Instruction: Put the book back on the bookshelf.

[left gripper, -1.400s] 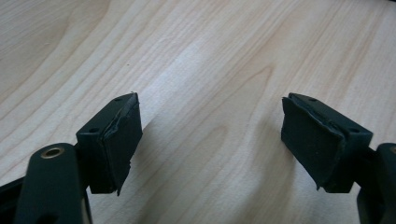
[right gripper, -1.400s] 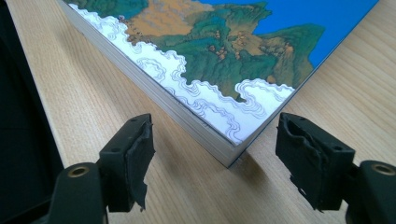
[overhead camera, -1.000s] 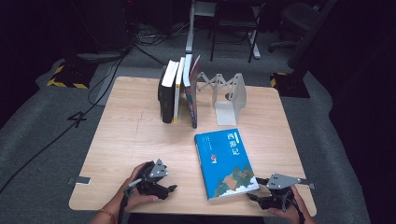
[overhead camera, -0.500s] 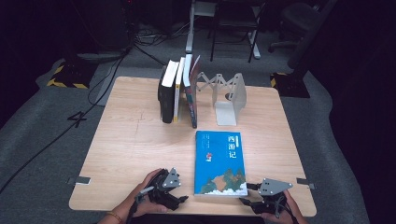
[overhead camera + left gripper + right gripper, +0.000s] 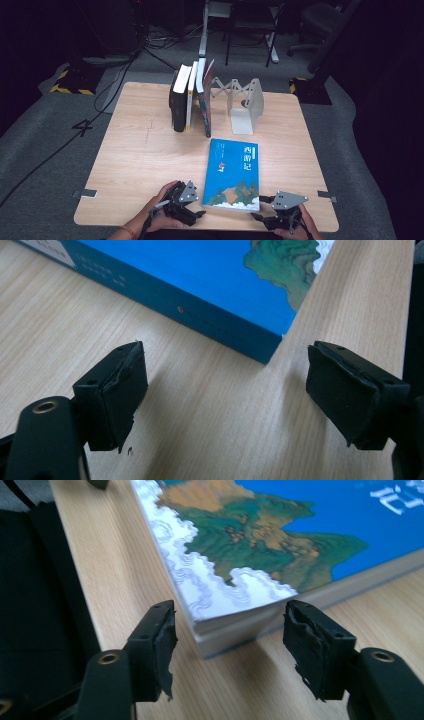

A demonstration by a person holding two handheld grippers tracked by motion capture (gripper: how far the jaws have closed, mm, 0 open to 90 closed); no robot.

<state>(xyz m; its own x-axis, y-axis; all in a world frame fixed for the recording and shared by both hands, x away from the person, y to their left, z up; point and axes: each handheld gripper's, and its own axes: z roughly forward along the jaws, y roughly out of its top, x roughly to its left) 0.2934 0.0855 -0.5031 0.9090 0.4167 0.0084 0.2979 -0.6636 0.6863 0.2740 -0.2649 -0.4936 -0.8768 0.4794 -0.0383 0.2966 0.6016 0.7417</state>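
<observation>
beyond the blue book [image 5: 233,172], at the table's [image 5: 140,155] far edge: a row of upright books [image 5: 191,97] leaning together, held by a white folding bookend [image 5: 243,102] just beside them. nothing between that rack and the blue book. blue book flat on the table, near its front edge. left gripper [image 5: 192,212] just beside the book's near left corner, jaws spread wide, corner ahead between them, not touching. right gripper [image 5: 260,214] at the near right corner, jaws spread, straddling that corner without pinching.
</observation>
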